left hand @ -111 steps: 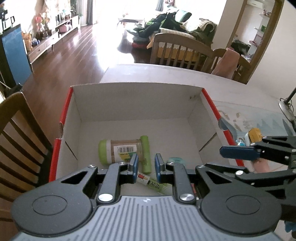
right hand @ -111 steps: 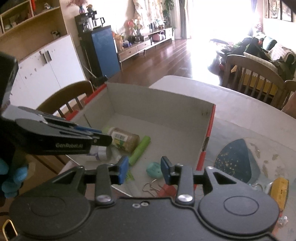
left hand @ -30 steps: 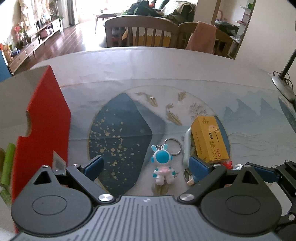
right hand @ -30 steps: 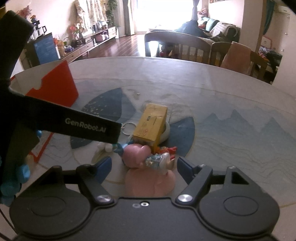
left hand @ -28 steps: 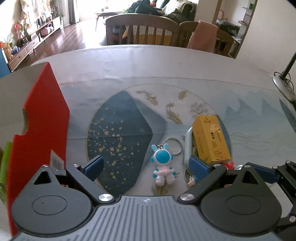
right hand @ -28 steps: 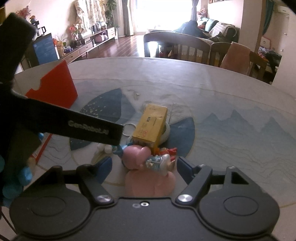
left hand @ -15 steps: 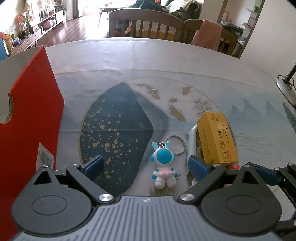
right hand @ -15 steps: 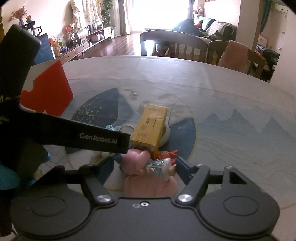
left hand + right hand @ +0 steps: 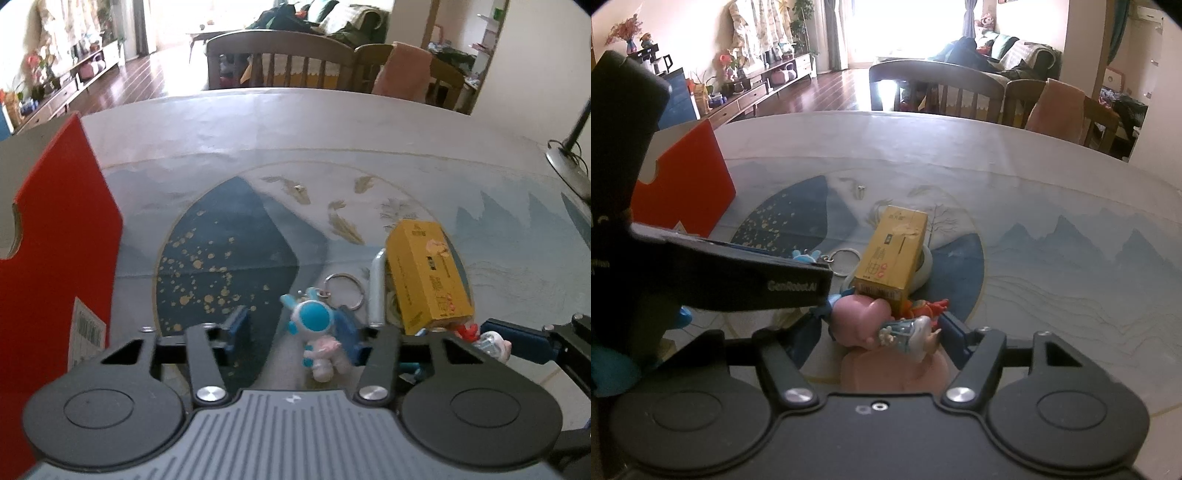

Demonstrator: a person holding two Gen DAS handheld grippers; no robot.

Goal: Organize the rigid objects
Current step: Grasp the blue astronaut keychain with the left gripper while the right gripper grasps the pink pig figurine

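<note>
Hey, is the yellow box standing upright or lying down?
Lying down. The yellow box rests on a long side on the table mat, its near end over a white ring.

Blue-white rabbit keychain figure upright on mat, yellow box beside it

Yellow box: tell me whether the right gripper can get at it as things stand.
Probably not directly: the pink figure sits between the right gripper and the yellow box, and would be struck first.
</note>
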